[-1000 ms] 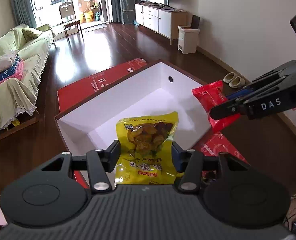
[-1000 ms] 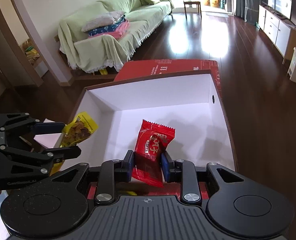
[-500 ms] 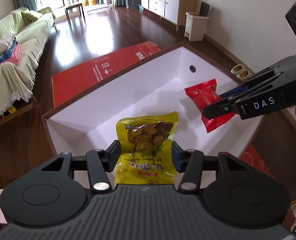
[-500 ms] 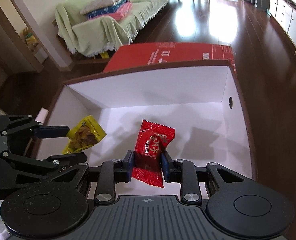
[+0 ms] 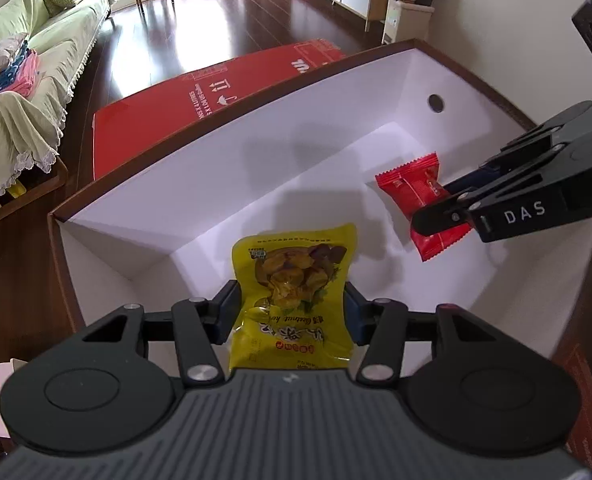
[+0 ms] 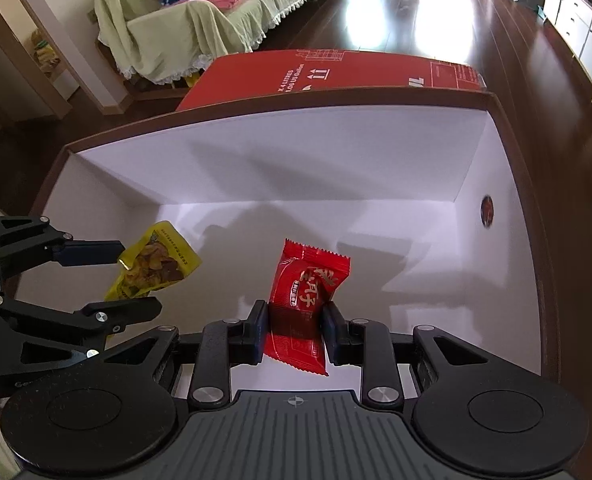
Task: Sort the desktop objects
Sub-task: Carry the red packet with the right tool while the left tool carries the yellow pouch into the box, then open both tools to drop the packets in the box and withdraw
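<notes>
Gaping wide below both grippers, the white-lined box (image 6: 280, 168) waits to catch what is let go. Clamped in the left gripper (image 5: 292, 308), the yellow snack bag (image 5: 292, 276) hangs over its floor; the right gripper (image 6: 294, 328) pinches the smaller red packet (image 6: 306, 292) alongside, likely for dropping.

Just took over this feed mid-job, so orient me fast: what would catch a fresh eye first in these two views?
Two bright snack packets stand out against the white inside of a big open box: a yellow packet pinched in the left tongs, and a red packet pinched in the right tongs. Both hang above the box floor, yellow toward its left side, red to its right. Behind the box, a red flap hangs out over the dark wood floor.
</notes>
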Motion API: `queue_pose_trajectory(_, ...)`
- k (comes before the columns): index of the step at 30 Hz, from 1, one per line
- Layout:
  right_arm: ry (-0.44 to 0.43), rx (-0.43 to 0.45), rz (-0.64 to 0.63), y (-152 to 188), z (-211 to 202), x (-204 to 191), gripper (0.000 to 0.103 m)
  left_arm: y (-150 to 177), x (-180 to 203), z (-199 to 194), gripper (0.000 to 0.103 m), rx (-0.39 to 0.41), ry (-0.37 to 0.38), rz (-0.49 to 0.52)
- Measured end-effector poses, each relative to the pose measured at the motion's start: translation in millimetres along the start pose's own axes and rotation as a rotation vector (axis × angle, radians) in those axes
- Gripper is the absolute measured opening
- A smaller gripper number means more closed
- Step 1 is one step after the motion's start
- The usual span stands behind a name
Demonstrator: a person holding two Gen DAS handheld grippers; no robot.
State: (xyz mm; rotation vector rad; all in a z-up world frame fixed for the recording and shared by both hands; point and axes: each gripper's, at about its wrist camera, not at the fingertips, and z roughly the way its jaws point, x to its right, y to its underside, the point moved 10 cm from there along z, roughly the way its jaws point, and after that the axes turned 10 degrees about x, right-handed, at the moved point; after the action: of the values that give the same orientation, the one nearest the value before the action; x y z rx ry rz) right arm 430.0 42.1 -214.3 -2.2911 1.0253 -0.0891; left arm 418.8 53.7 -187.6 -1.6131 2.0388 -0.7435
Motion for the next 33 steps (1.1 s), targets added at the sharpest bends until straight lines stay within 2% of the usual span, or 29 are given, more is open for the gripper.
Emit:
queue_pose_trajectory(5, 0.031, 0.026, -0.009, -8.9, 13.9, 11.3, 0.028, -2.9, -5.2, 18.1, 0.049, -0.011, -0.01, -0.004)
queue_pose_trajectory(11, 0.034, 0.002, -0.008, -5.1, 16.6, 15.2, 0.029, -8.6, -5.0, 33.5, 0.054, -0.008, -0.014, -0.023)
queue_pose_trajectory(12, 0.033, -0.003, -0.001, -3.3, 15.9, 14.8, 0.032, -8.5, -4.8, 34.4, 0.054, -0.008, -0.015, -0.024)
queue_pose_trajectory(14, 0.046, 0.009, 0.006, -0.5, 10.5, 15.9, 0.08, -8.3, -4.1, 35.6, 0.059, -0.008, -0.018, -0.023)
queue_pose_trajectory(15, 0.048, 0.027, 0.003, -0.2, 5.7, 15.7, 0.081, -7.9, -3.8, 35.7, 0.065, -0.007, -0.022, -0.017)
queue_pose_trajectory(17, 0.04, 0.029, 0.005, 1.8, -2.1, 14.1, 0.081, -7.5, -3.9, 36.0, 0.07, -0.007, -0.036, -0.006)
queue_pose_trajectory(21, 0.032, 0.022, 0.041, 7.5, -17.6, 13.7, 0.081, -7.2, -3.6, 32.6, 0.072, -0.01, -0.034, -0.011)
queue_pose_trajectory(24, 0.018, 0.032, 0.074, 10.9, -32.0, 11.0, 0.081, -8.3, -2.9, 28.1, 0.078, -0.007, -0.033, -0.01)
queue_pose_trajectory(33, 0.044, 0.048, 0.118, 23.3, -69.0, 1.5, 0.081, -11.1, 1.6, -0.9, 0.078, 0.001, -0.038, -0.014)
